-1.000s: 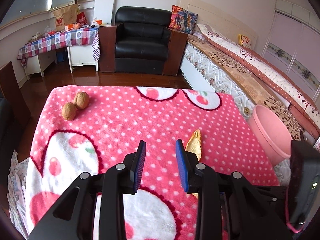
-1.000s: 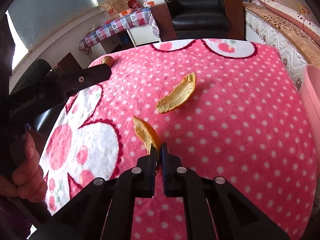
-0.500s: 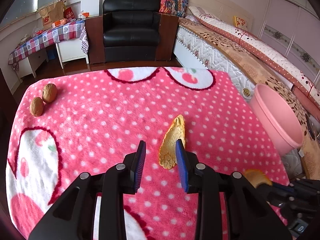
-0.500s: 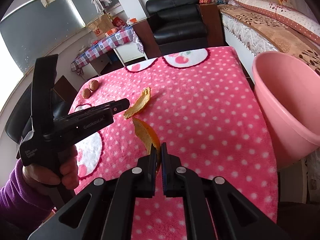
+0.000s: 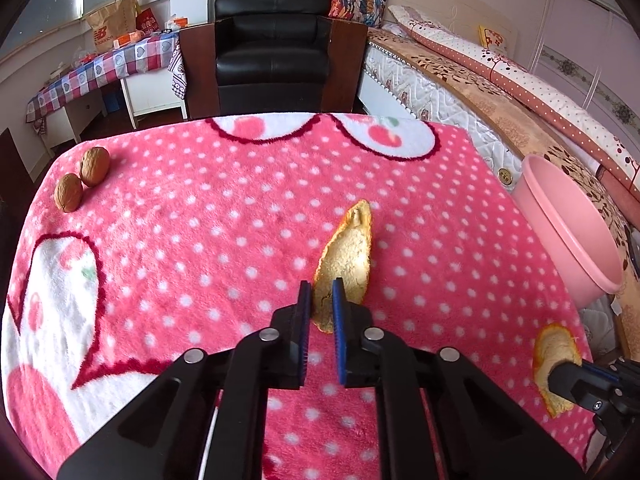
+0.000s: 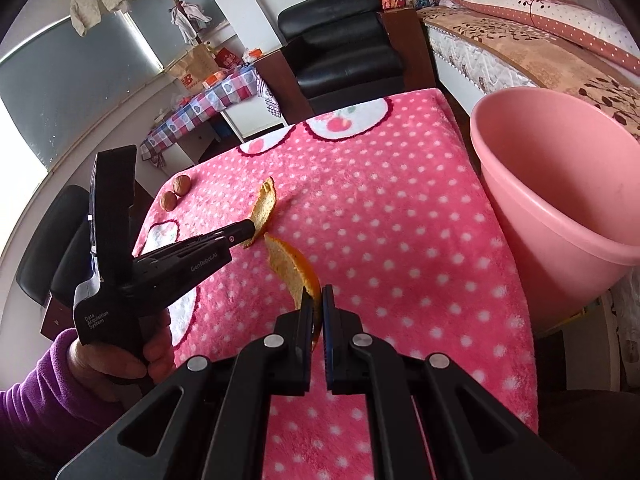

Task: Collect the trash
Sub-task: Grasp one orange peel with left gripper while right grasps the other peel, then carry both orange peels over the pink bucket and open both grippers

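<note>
On the pink dotted blanket [image 5: 200,240], my left gripper [image 5: 320,300] is closing its jaws around the near end of an orange peel [image 5: 348,252] that lies flat there; the blue pads flank the peel, and I cannot tell whether they press it yet. My right gripper [image 6: 317,308] is clamped tight on a second peel strip [image 6: 290,264], which hangs clear of the blanket.

Progress, as I judge it: one peel secured but not yet binned, one being taken. The pink bucket [image 6: 560,208] stands just off the blanket's right edge; what I see of its inside looks bare. Both peels have yet to go in. Two walnuts [image 5: 82,184] sit touching each other at the far left corner; whether they count as trash I cannot say.

Views differ. The left wrist camera shows the pads on either side of the flat peel, and the held strip only at its lower right edge. The right wrist camera shows the bucket's open mouth, the side of the left gripper with its tip at the peel, and my hand [image 6: 124,360] in a purple sleeve [image 6: 44,392] gripping its handle.
</note>
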Tool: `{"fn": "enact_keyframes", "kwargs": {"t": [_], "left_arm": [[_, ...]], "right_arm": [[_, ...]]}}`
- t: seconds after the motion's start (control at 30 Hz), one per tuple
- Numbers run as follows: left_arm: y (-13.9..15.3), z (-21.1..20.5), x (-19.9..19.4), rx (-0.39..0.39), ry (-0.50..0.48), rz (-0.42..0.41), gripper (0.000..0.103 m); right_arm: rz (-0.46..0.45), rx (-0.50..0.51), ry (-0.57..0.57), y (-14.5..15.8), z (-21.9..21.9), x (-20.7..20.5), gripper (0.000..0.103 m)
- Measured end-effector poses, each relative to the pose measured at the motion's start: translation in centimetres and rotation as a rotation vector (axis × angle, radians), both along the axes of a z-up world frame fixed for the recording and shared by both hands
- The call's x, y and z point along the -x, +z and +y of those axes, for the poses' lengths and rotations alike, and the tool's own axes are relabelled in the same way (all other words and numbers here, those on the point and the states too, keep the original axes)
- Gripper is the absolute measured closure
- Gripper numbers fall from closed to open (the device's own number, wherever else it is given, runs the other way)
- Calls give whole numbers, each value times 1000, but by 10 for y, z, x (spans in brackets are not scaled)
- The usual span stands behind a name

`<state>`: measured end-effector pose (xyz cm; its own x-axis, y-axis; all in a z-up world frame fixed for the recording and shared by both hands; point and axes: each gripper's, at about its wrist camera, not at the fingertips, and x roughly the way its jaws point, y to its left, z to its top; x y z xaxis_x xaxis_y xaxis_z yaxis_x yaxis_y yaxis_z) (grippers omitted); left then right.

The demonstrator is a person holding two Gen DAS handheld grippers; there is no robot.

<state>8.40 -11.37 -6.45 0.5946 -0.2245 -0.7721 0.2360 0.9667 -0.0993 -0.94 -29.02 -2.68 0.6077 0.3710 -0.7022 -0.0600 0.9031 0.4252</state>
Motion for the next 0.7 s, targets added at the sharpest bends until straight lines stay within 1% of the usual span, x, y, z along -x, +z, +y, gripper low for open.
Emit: {"fn": "enact_keyframes", "kwargs": {"t": [0.03,0.17,0.4,0.57,0.7], "left_arm": [[1,-1,1,-1,-1,-3,101],[11,0,10,28,11,-17,101],[36,-5,24,66,-3,-53,101],[57,-20,32,100,-53,-83,101],[70,-42,35,130,-110,-99,101]], "right_arm": [[-3,-1,-1,1,-1,1,99],[-13,-9,-10,4,-5,4,99],[-31,-29,-27,9,-14,9,99],[-50,-43,-56,14,-23,13,99],[-74,-44,-104,22,-42,16,99]]}}
